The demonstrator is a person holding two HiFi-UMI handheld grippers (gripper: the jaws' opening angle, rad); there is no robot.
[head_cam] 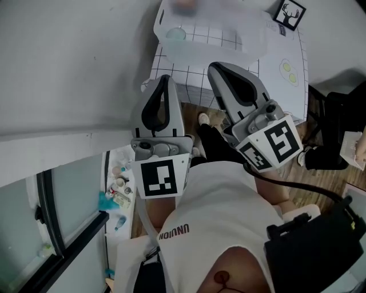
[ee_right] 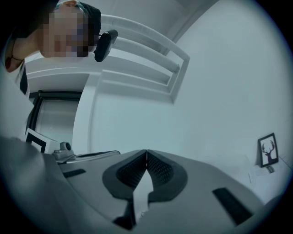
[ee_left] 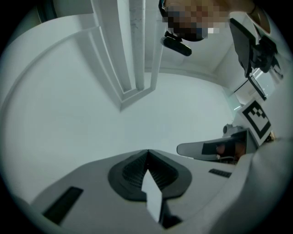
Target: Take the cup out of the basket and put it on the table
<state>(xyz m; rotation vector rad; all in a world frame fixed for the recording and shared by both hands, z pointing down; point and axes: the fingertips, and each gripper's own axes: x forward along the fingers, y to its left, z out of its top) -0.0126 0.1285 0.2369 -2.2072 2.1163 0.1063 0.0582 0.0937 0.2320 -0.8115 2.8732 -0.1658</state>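
In the head view a pale blue cup (head_cam: pixel 175 34) sits in the left end of a translucent white basket (head_cam: pixel 229 40) on a table with a gridded cloth (head_cam: pixel 240 80). Both grippers are held up close to my chest, short of the table and pointing toward it. My left gripper (head_cam: pixel 164 78) is shut with nothing between its jaws, its tip near the table's near left corner. My right gripper (head_cam: pixel 213 67) is shut too and empty, its tip over the table's near edge. Each gripper view shows its own jaws closed, left gripper (ee_left: pixel 147 152) and right gripper (ee_right: pixel 146 152), against a bare white wall.
A framed deer picture (head_cam: pixel 289 14) stands at the table's far right, also seen as the deer picture (ee_right: pixel 268 150). A low shelf with small items (head_cam: pixel 117 189) lies at the left. A seated person's legs and paper (head_cam: pixel 351 150) are at the right. Wooden floor runs under the table.
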